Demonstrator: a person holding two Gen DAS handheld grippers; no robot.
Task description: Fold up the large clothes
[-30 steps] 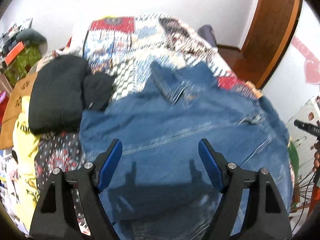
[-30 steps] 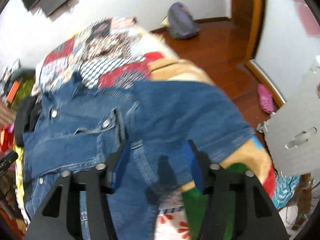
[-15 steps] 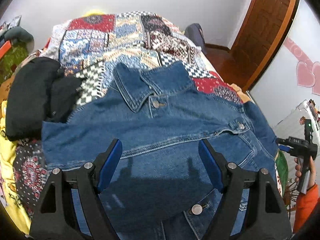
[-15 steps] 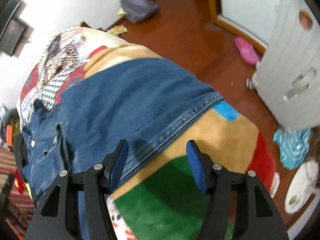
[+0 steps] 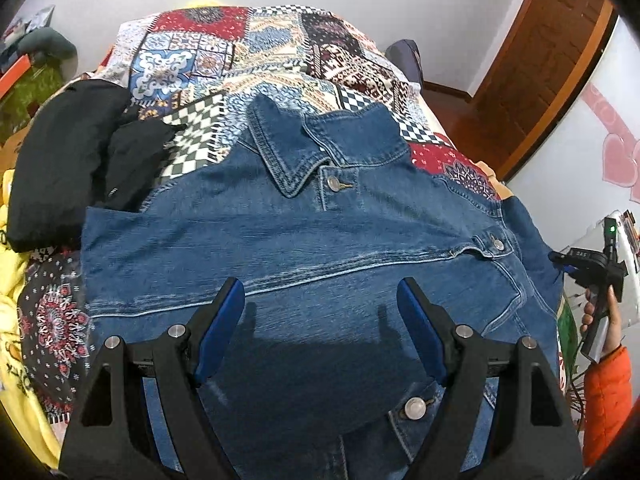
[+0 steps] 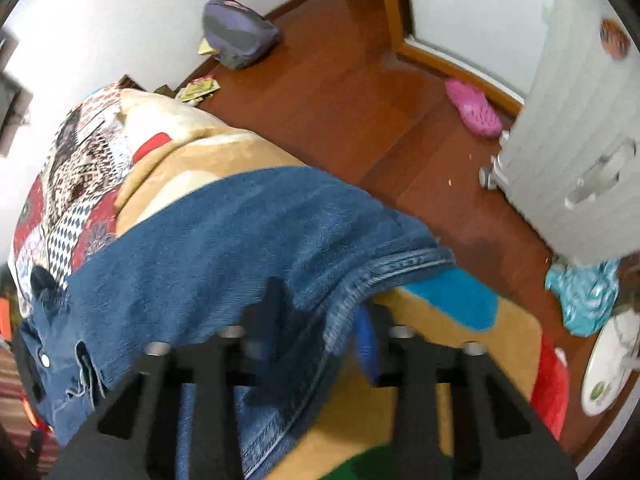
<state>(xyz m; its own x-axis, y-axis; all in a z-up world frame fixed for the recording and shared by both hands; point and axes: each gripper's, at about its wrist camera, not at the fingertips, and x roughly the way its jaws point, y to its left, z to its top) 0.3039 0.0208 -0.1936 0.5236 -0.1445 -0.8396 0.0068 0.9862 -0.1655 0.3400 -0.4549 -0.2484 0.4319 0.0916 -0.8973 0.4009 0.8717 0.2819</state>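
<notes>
The right gripper (image 6: 316, 344) has just been closing on the denim jacket's (image 5: 304, 248) sleeve hem (image 6: 384, 276), while the left gripper (image 5: 320, 332) hovers wide open, empty, over its body.

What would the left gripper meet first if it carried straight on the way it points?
Most likely the blue denim jacket spread on the bed: the left gripper, fingers apart, aims at its chest panel below the collar. How far off is unclear.

A blue denim jacket (image 5: 304, 240) lies spread front-up across a patchwork bedspread (image 5: 256, 52), collar (image 5: 280, 148) toward the headboard, 1 sleeve (image 6: 248, 236) draped over the bed's edge.
</notes>
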